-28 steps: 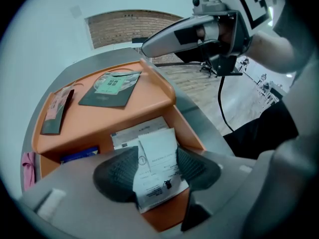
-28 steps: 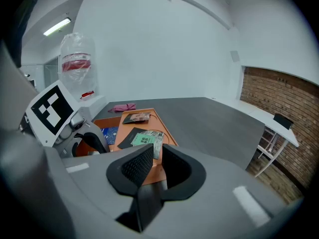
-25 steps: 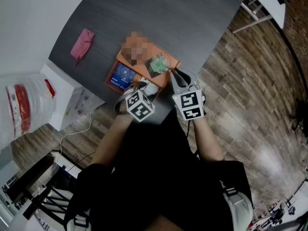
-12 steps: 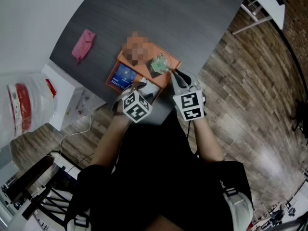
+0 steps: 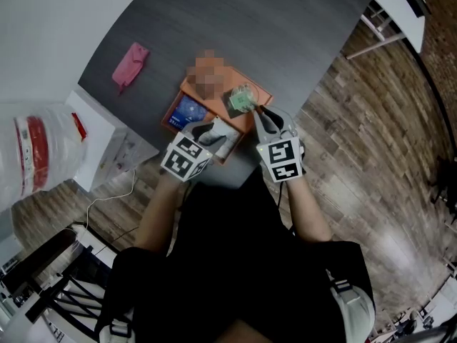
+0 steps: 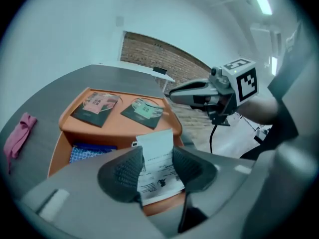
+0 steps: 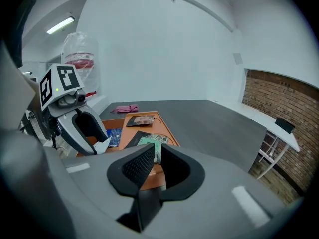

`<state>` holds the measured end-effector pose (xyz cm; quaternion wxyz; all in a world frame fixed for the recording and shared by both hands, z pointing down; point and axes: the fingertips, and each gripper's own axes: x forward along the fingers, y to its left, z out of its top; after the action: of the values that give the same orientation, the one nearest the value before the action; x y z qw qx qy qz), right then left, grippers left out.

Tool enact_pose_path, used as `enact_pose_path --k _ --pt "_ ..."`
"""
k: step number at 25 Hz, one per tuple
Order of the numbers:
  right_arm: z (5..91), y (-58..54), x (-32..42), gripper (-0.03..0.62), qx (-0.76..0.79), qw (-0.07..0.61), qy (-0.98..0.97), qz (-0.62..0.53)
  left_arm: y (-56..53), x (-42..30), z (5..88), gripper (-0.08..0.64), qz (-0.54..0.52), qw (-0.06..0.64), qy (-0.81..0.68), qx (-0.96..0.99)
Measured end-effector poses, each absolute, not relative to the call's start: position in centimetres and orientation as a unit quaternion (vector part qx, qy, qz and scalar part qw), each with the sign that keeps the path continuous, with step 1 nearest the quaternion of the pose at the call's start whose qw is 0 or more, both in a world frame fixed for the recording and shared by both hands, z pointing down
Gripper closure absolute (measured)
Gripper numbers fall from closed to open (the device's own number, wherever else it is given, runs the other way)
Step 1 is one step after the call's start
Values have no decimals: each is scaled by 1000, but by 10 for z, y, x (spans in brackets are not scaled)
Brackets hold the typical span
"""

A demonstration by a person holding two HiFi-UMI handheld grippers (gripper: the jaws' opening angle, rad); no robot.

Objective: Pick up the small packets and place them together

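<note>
Two grips: my left gripper (image 6: 158,173), ribbed jaws just closing, pinches a flat white packet (image 6: 157,148); right gripper (image 7: 155,159) nips a thin green packet (image 7: 149,142), jaws nearly together.

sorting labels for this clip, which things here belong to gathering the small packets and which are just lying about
Part of the job:
white packet
green packet
pink packet
blue packet
orange tray

Just lying about:
pink cloth
plastic bag with red print
</note>
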<state>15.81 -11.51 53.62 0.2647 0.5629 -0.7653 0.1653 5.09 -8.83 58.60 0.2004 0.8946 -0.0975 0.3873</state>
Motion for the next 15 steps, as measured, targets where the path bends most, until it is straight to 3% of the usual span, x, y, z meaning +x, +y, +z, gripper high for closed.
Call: enact_pose_path --k 6,15 --pt "535 -118 151 546 555 267 -772 161 -96 40 567 371 356 218 -119 901" --pt "530 -119 153 547 559 264 -770 156 -120 58 535 373 334 170 -121 919"
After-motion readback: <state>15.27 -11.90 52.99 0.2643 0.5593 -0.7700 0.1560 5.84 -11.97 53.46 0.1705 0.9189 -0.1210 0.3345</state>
